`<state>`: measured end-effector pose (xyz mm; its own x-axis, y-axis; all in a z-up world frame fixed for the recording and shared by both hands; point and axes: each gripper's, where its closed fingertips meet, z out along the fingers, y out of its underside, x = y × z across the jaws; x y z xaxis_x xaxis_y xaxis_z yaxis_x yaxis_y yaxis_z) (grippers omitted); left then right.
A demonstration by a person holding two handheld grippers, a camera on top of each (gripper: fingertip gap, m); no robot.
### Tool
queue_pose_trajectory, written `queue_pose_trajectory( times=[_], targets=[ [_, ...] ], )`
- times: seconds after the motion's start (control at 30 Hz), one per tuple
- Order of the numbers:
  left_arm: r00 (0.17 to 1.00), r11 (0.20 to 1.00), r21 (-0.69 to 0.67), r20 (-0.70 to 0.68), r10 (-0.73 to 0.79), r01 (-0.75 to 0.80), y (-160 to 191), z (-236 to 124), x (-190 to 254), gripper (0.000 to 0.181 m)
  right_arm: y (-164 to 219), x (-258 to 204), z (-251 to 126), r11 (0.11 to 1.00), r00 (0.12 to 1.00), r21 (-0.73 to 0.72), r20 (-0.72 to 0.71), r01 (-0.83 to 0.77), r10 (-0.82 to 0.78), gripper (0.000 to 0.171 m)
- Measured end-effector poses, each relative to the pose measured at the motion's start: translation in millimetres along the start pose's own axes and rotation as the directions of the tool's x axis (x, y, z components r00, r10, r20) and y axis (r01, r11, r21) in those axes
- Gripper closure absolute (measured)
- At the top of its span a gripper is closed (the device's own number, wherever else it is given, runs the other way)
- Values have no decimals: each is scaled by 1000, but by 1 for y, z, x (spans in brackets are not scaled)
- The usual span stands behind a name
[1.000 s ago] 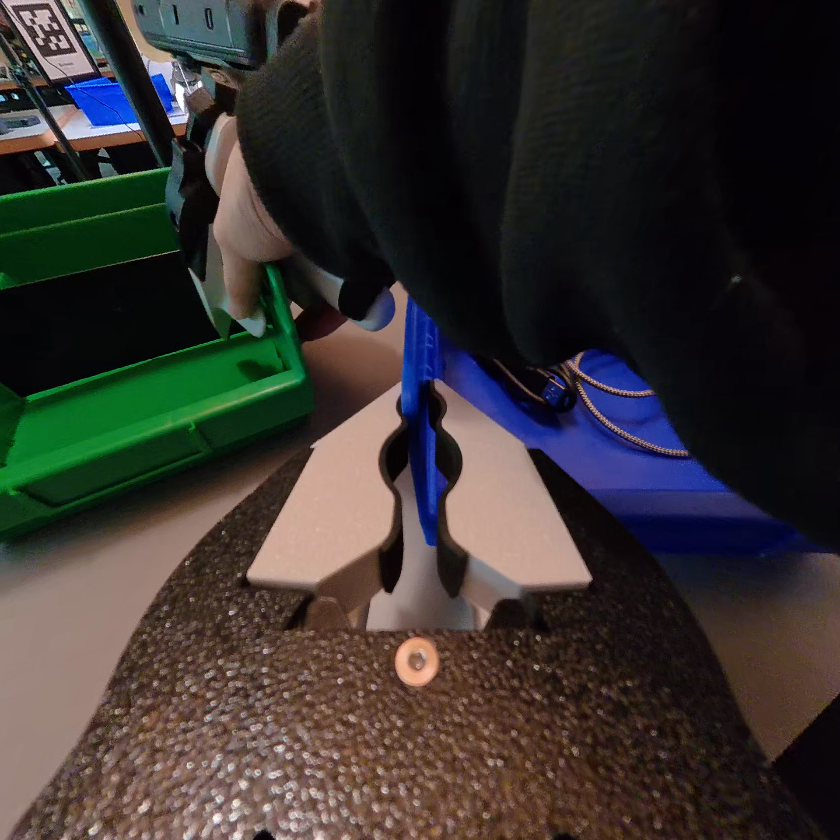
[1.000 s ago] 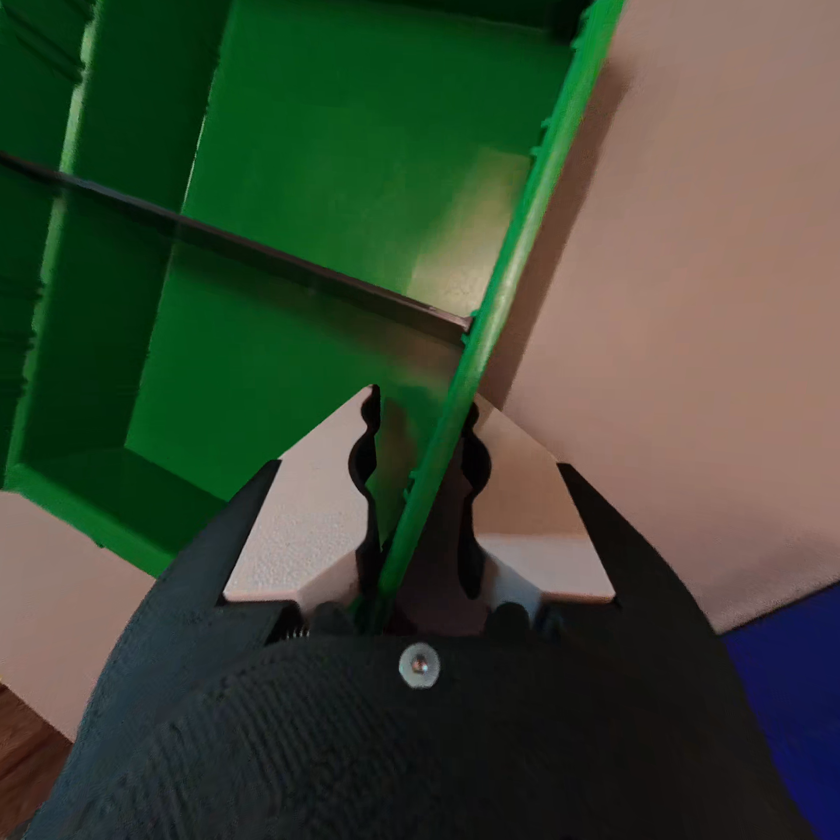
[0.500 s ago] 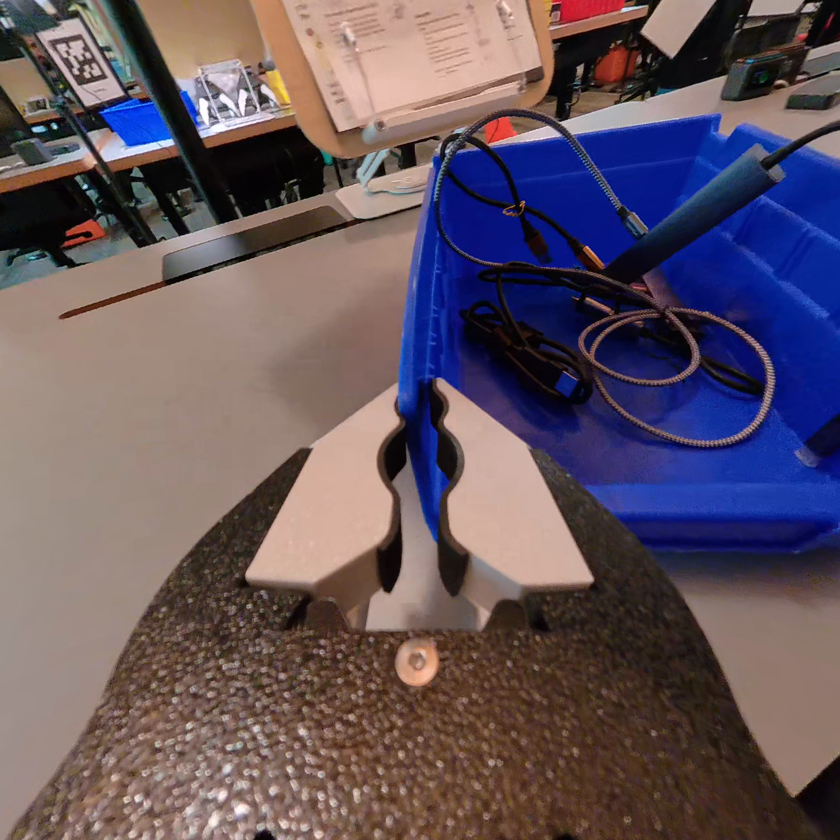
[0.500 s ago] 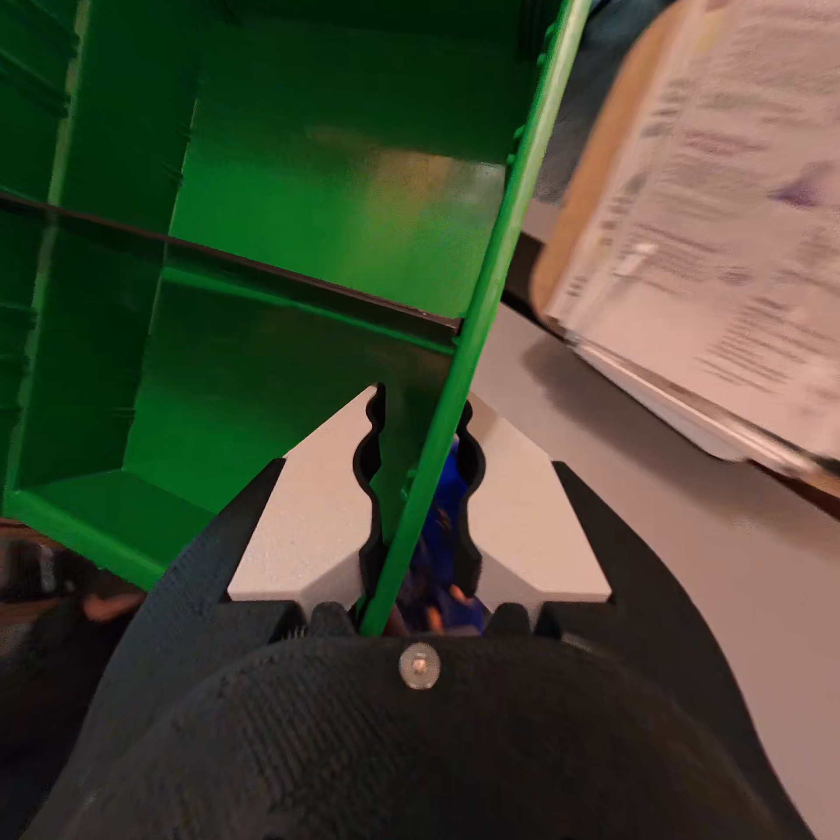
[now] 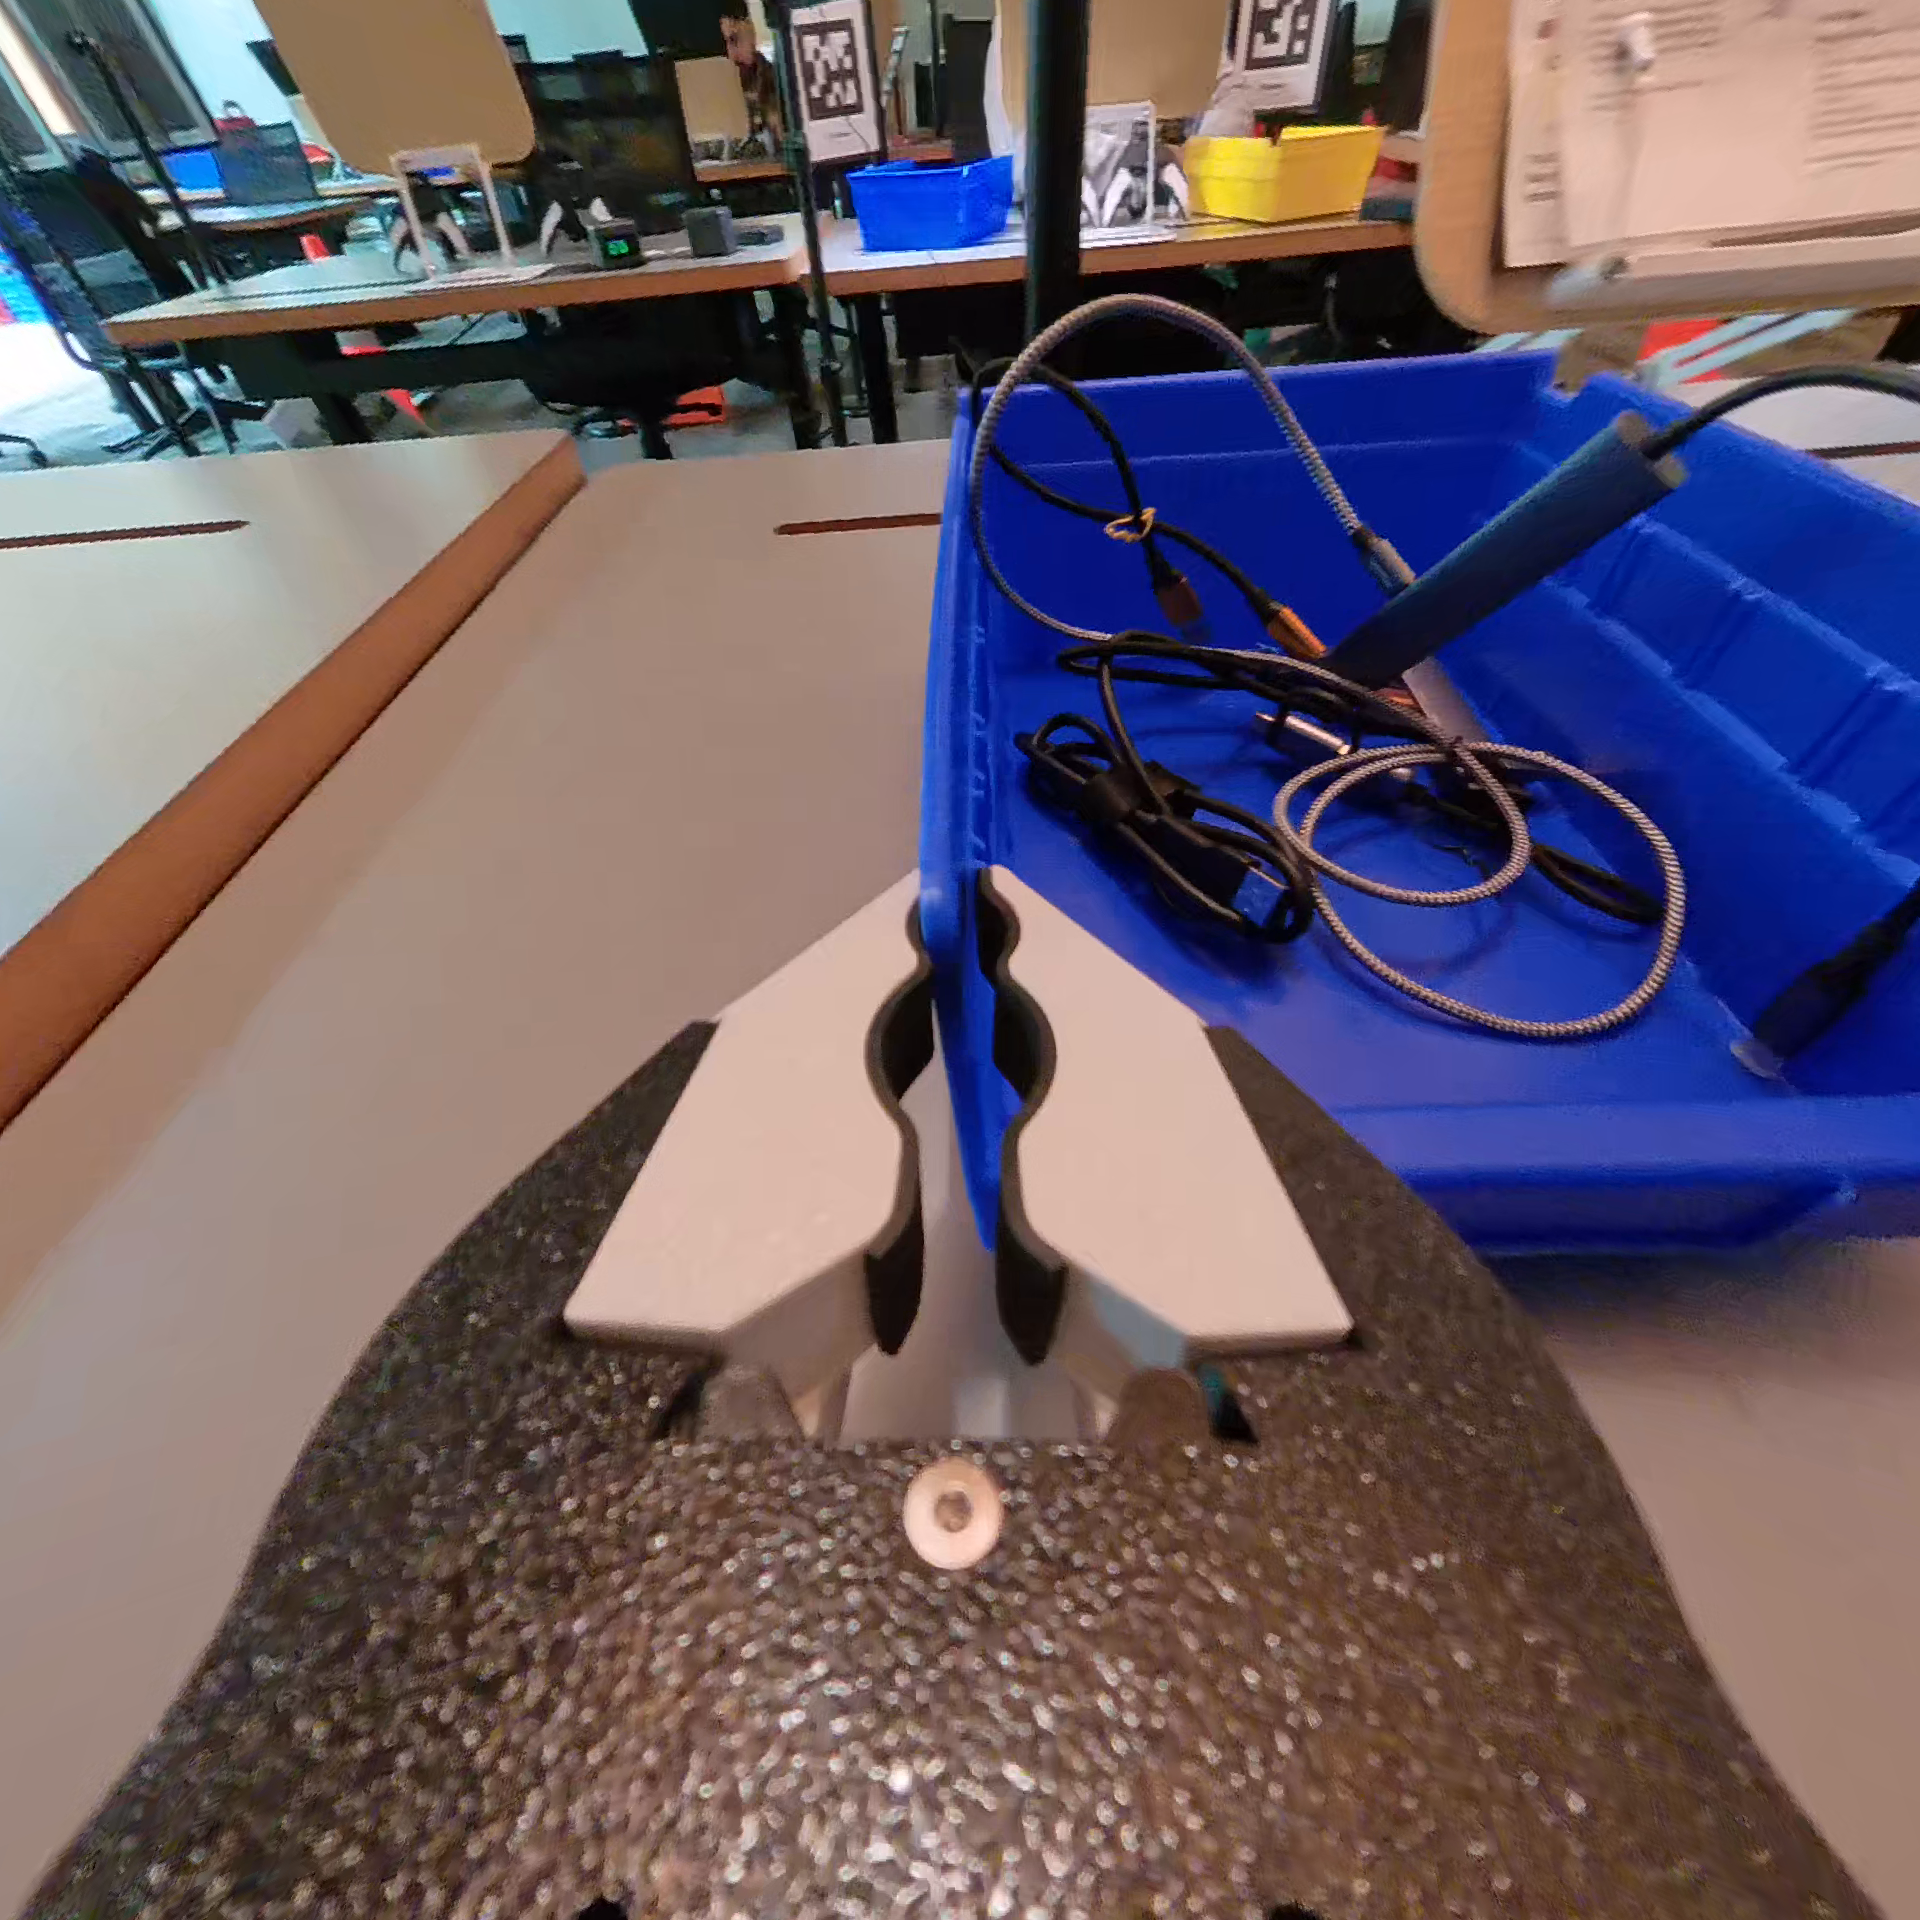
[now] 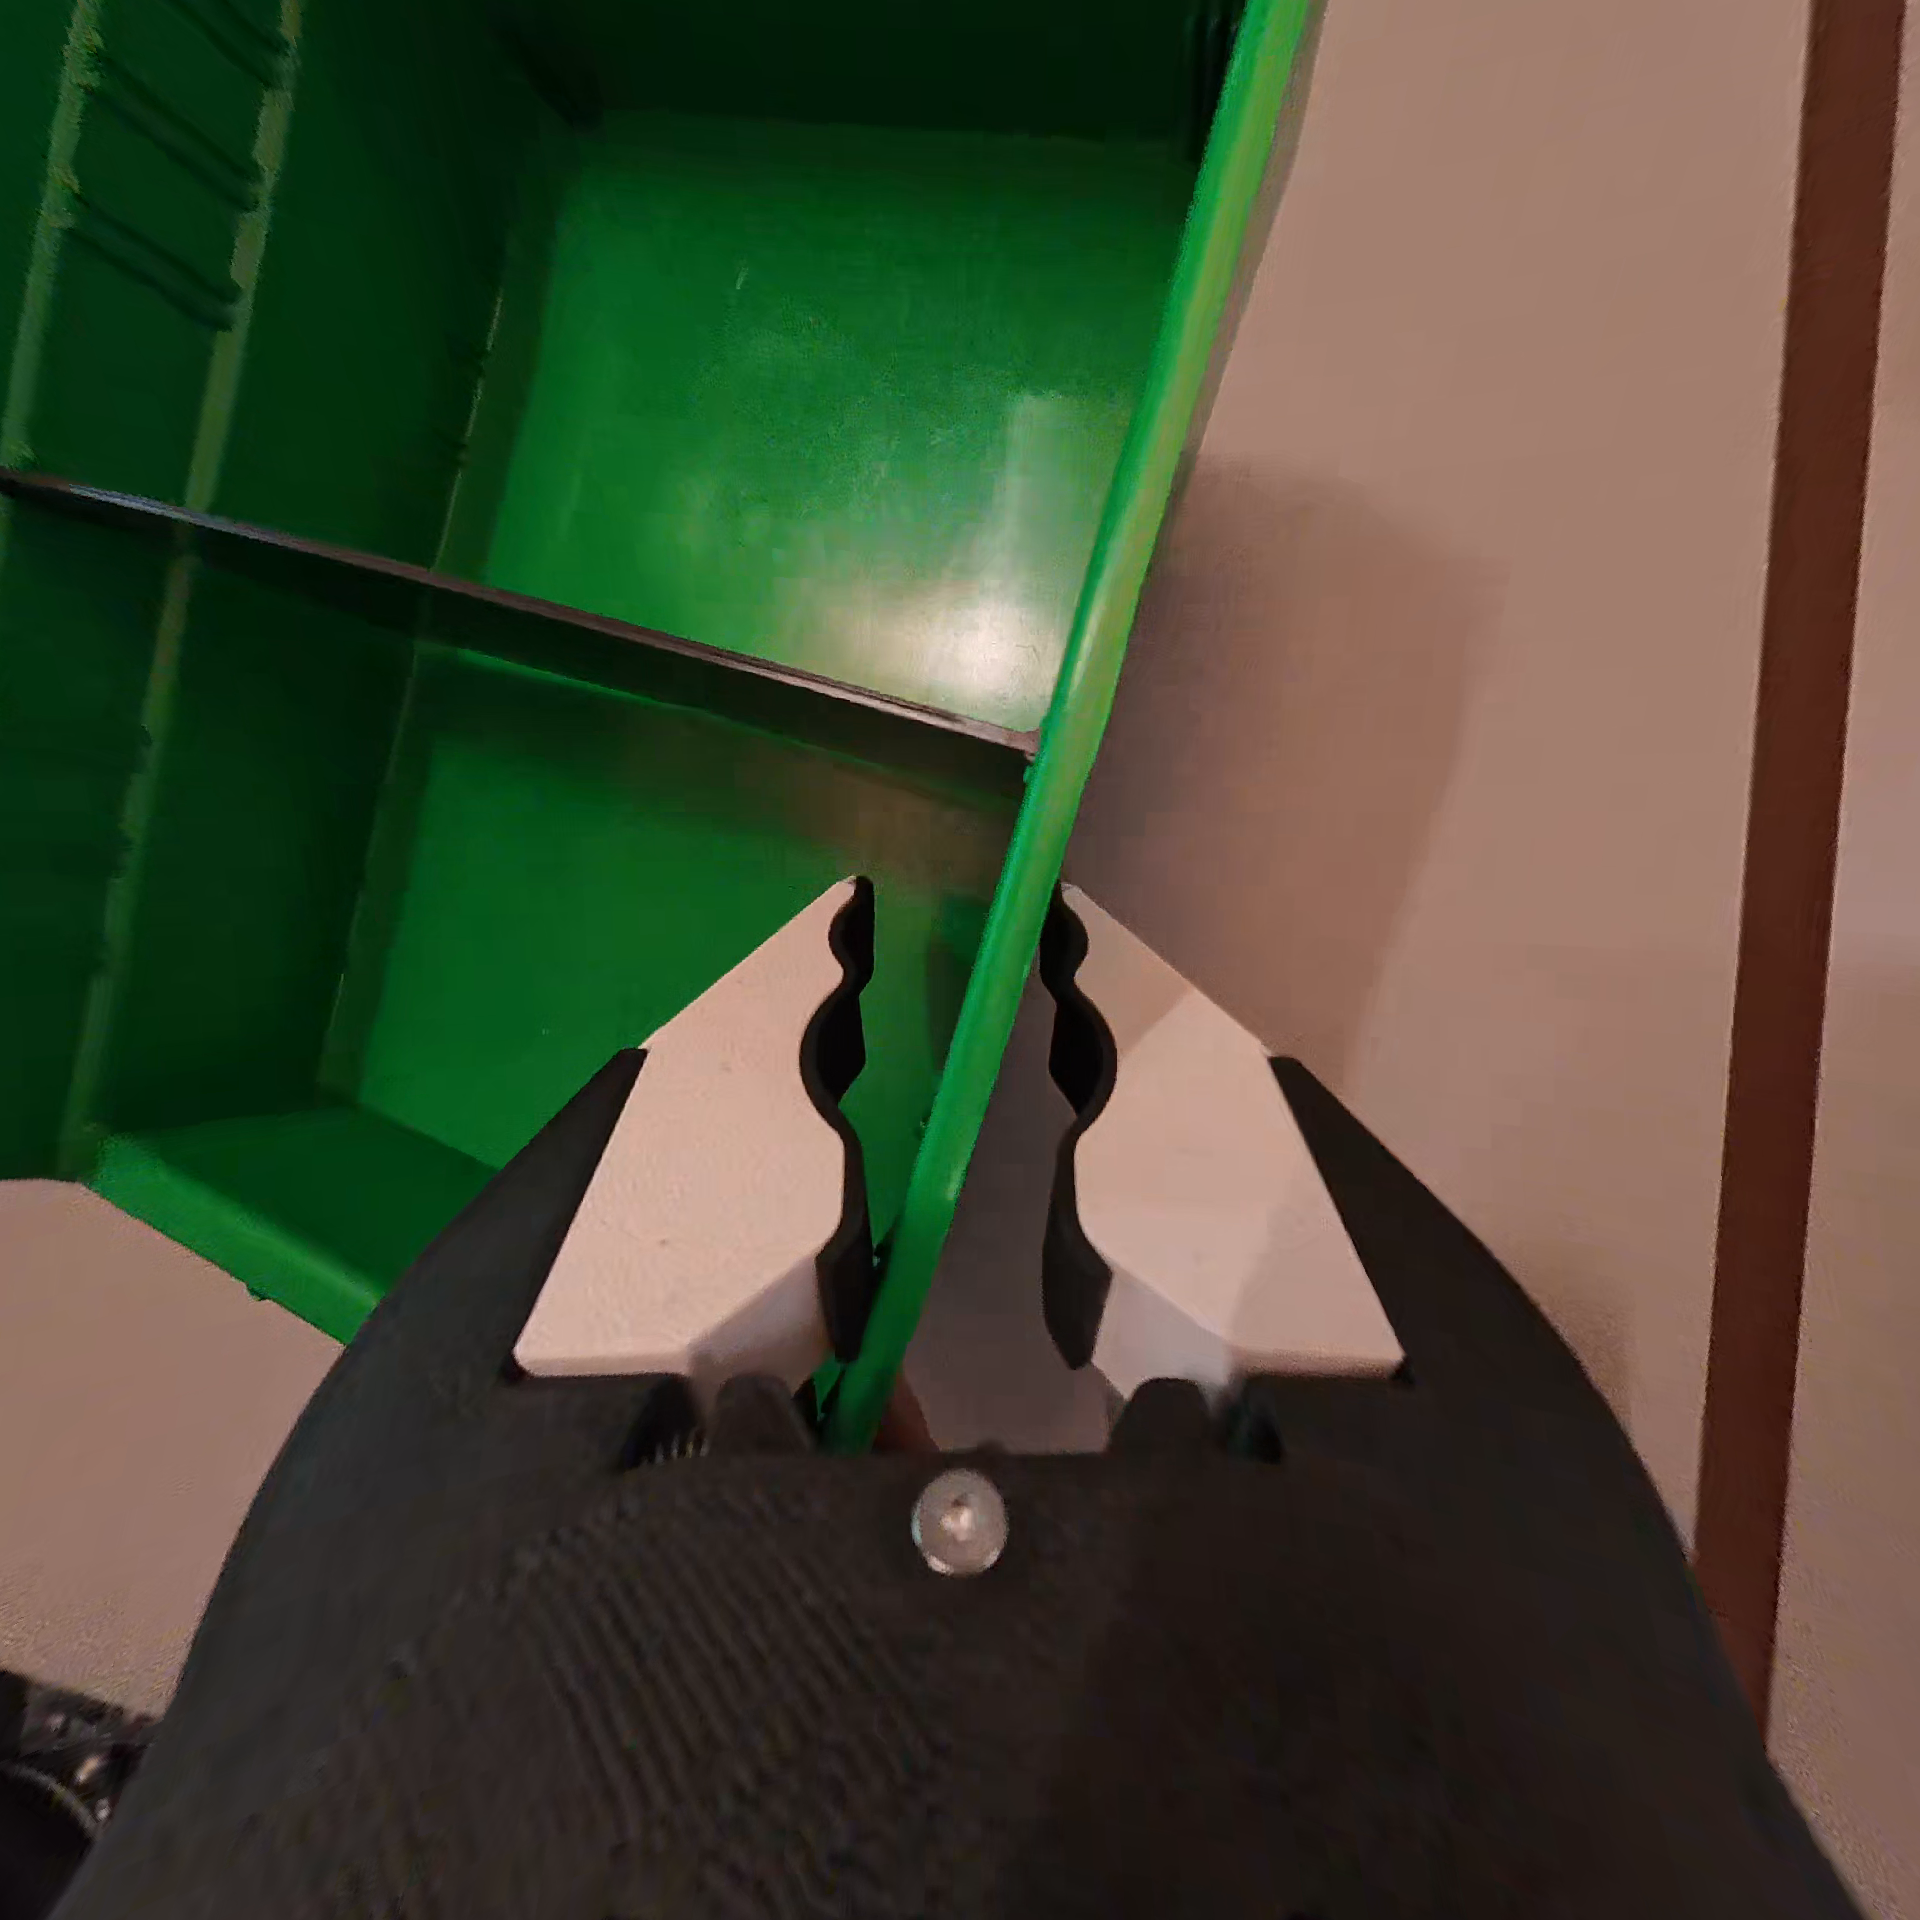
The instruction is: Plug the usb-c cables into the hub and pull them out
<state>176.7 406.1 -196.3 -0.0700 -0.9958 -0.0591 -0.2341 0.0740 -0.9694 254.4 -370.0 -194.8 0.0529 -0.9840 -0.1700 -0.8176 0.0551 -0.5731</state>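
Observation:
My left gripper [image 5: 951, 894] is shut on the left wall of a blue bin [image 5: 1558, 1153] that stands on the table. In the bin lie a grey braided cable [image 5: 1475, 894], a bundled black cable [image 5: 1153, 821] and more black cable. A dark blue bar-shaped hub [image 5: 1496, 561] leans against its far right side, with a cable at its top end. My right gripper [image 6: 956, 894] is shut on the right wall of a green bin [image 6: 1143, 520]. That wall runs slantwise between the pads. The green bin holds nothing and has a black divider [image 6: 623, 634].
A stand with papers [image 5: 1662, 135] hangs over the blue bin's far right corner. A brown table edge [image 5: 260, 727] runs at the left, and a brown strip [image 6: 1797, 727] runs right of the green bin. A dark bar [image 5: 1839, 987] leans in the blue bin's right end. The tips of one gripper are about 80 cm away from the tips of the other.
A sleeve, a hand and the green bin left the left wrist view, which has swung leftward with the blue bin still gripped. The right gripper carried the green bin past the paper stand.

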Motion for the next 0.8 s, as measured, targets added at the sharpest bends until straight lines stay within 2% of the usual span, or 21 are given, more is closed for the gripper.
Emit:
queue_pose_trajectory(
  times=[0.1,0.27,0.37,0.5,0.53,0.6,0.67,0.7,0.73,0.8],
  targets=[
    [999,1000,-4,37,-1,2,-2,14,-25,180,10,15,19,999,1000,-39,31,-7,8,139],
    [999,999,-16,31,-33,34,-7,45,-52,179,3,15,55,996,998,-86,64,-14,19,139],
    [999,999,-39,40,8,-6,-9,59,-61,178,-15,11,73,999,994,-39,108,-24,28,137],
    [998,999,-47,62,13,-10,-11,72,-72,175,-40,14,83,999,996,14,76,38,-39,133],
    [998,998,-59,68,12,-8,-11,73,-74,174,-47,18,81,999,998,38,48,36,-38,121],
    [997,994,-102,67,34,-27,-10,72,-73,174,-64,38,65,994,997,111,-83,20,-11,86],
    [988,986,-142,110,106,-90,-17,63,-78,162,-79,55,29,974,969,216,-247,64,-9,79],
    [982,982,-129,109,153,-139,-30,57,-74,155,-87,49,8,953,961,286,-275,106,-24,78],
    [976,975,-97,68,208,-201,-45,53,-64,147,-92,33,-12,922,961,356,-270,151,-53,72],
    [946,946,-50,-52,319,-321,-70,53,-34,144,-91,-17,-42,854,969,471,-210,219,-133,68]
  ],
)
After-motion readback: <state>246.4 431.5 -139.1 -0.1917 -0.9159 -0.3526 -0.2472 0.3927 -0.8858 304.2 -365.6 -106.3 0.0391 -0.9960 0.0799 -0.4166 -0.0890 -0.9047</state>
